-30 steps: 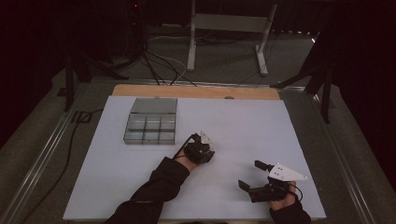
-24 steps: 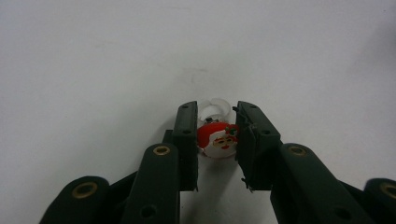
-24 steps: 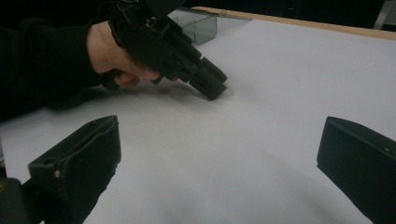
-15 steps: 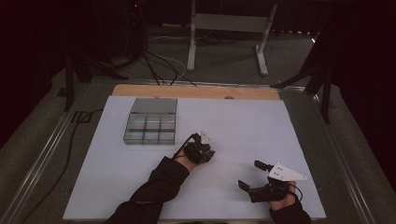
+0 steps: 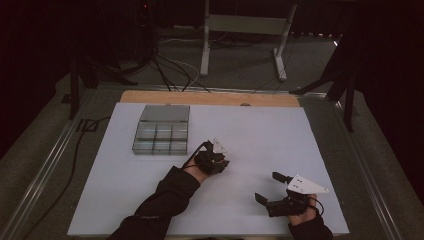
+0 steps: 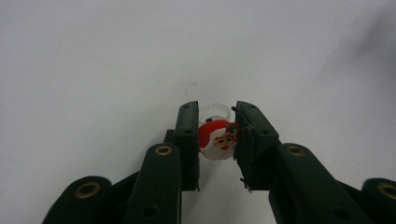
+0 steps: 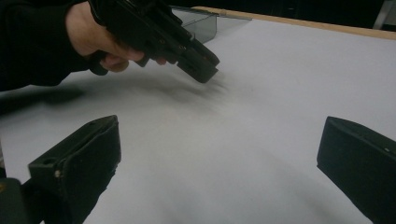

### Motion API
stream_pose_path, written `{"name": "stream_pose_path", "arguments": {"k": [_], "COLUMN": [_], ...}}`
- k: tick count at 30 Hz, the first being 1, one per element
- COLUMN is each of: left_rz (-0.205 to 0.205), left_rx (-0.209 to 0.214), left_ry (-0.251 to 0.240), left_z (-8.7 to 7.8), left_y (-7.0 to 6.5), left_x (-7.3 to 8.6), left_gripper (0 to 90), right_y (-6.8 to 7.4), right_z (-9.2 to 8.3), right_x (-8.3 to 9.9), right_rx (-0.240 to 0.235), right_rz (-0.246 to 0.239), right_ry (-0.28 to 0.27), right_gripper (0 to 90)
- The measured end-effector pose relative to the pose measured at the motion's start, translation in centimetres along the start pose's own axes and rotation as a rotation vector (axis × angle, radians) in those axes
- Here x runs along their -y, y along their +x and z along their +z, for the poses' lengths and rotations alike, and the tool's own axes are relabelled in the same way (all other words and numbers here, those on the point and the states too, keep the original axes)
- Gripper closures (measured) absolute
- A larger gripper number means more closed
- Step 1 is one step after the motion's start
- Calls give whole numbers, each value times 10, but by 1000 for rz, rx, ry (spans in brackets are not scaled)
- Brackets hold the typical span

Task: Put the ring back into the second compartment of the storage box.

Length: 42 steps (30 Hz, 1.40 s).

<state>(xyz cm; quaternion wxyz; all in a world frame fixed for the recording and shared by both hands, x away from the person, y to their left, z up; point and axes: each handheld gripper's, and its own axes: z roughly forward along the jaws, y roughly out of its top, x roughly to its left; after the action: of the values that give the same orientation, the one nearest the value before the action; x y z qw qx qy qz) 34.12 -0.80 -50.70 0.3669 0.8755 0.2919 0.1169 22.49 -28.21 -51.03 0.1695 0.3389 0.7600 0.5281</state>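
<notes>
The left tongs (image 6: 217, 140) are clenched on a small Santa ring (image 6: 218, 139), its round red-and-white face pinched between the black pads just above the white counter (image 5: 260, 135). The right tongs (image 5: 272, 187) gape wide, holding nothing, near the front edge. The high view adds a clear compartment box (image 5: 161, 131) beyond the left hand (image 5: 202, 167).
</notes>
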Motion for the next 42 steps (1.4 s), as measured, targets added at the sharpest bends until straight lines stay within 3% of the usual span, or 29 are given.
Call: {"name": "stream_pose_path", "arguments": {"k": [15,42], "left_rz": [2,-11], "left_rx": [13,-14], "left_ry": [-5,-20], "left_z": [-12,-35], "left_y": [5,23], "left_x": [-1,1], "left_gripper": [727,728], "right_y": [0,0], "right_z": [1,1], "right_x": [0,1], "right_rx": [1,4], "right_rz": [-1,-1], "right_ry": [2,2], "right_gripper": [0,0]}}
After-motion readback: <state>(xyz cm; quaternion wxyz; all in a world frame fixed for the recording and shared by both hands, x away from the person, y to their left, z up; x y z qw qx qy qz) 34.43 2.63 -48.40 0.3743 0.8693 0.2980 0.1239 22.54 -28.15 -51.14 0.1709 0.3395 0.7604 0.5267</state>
